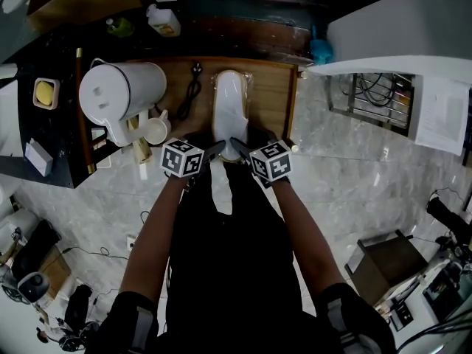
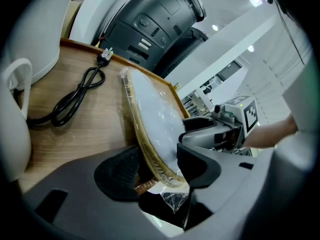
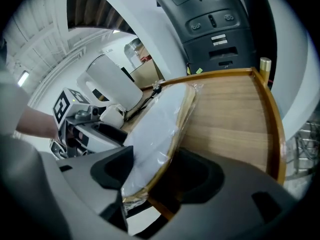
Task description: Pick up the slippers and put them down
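Observation:
A pair of white slippers [image 1: 228, 105] with a tan rim, wrapped in clear plastic, lies lengthwise on the wooden table [image 1: 269, 87]. Its near end reaches the table's front edge. My left gripper [image 1: 220, 150] and right gripper [image 1: 238, 147] meet at that near end from either side. In the left gripper view the slippers [image 2: 155, 119] pass between the jaws of the left gripper [image 2: 157, 171], which stand wide apart without pressing. In the right gripper view the slippers [image 3: 160, 119] likewise lie between the spread jaws of the right gripper [image 3: 155, 176].
A white jug [image 1: 118, 94] and a white mug [image 1: 155, 130] stand at the table's left. A black cable [image 1: 192, 91] lies left of the slippers. A raised rail [image 3: 272, 114] edges the table's right side. A dark appliance [image 2: 155, 19] stands behind; marble floor [image 1: 346, 183] lies to the right.

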Available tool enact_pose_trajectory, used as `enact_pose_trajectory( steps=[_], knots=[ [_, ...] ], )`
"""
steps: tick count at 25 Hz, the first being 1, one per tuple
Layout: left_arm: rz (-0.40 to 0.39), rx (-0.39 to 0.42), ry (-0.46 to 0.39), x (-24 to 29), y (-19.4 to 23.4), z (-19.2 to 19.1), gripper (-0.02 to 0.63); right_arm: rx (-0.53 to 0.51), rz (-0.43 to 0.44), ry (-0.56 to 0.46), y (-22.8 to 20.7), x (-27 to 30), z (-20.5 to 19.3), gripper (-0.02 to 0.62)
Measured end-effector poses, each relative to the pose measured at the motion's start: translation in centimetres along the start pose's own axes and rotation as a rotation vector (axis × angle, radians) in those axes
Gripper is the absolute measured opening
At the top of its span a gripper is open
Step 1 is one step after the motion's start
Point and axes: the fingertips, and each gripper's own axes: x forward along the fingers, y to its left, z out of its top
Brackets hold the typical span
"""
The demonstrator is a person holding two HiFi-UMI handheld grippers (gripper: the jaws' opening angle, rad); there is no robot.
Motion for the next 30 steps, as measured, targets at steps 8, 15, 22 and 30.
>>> enact_pose_trajectory(
  steps=[8, 15, 22, 30],
  knots=[
    [0.028, -0.027, 0.044, 0.5, 0.3, -0.2, 0.232, -0.004, 0.018, 0.063, 0.0, 0.8, -0.2, 0.278],
    [0.026, -0.045, 0.085, 0.8, 0.4, -0.2, 0.227, -0.028, -0.01, 0.061, -0.1, 1.0, -0.2, 0.276],
    [0.049, -0.036, 0.066, 0.8, 0.3, -0.2, 0.224, -0.026, -0.015, 0.064, -0.1, 0.9, -0.3, 0.275],
    [0.043, -0.016, -0.002, 1.1, -0.9, -0.1, 0.224, 0.03, 0.002, 0.07, -0.3, -0.3, -0.1, 0.268]
  ],
)
